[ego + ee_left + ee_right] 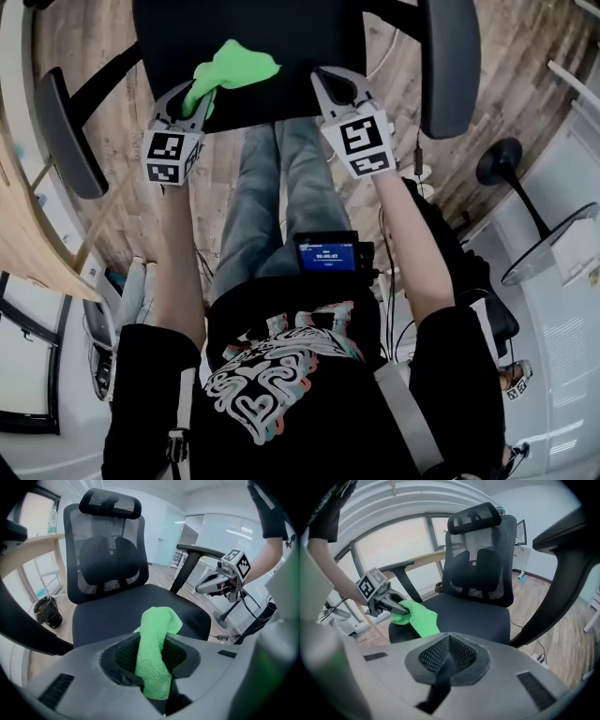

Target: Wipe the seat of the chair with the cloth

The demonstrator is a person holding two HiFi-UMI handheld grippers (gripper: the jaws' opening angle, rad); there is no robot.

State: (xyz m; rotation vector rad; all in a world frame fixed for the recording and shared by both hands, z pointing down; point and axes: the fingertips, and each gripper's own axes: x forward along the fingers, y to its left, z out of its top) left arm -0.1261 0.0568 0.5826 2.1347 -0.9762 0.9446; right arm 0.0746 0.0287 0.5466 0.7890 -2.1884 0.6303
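So far: judged from one moment, the cloth was in my grip and at the seat, so fetching it was done; how much wiping was done could not be read.
Left gripper: its jaws were clamped on the green cloth, a rolled length standing up between them and the free end spilling forward.
Right gripper: its jaws were pressed together with nothing between them; it hung idle over the seat's front edge, toward the front right corner.
Cloth position: over the seat's front edge, nearer the front left corner; the free end seemed to lie on the cushion, though firm contact was not certain.
Seat condition: dark, even, with no streak, dust or damp mark in any view to separate wiped from unwiped parts.
Chair: it faced me, backrest at the far edge, armrests on both sides.
Left to do, by my estimate: the middle, the rear edge and the right side of the seat.
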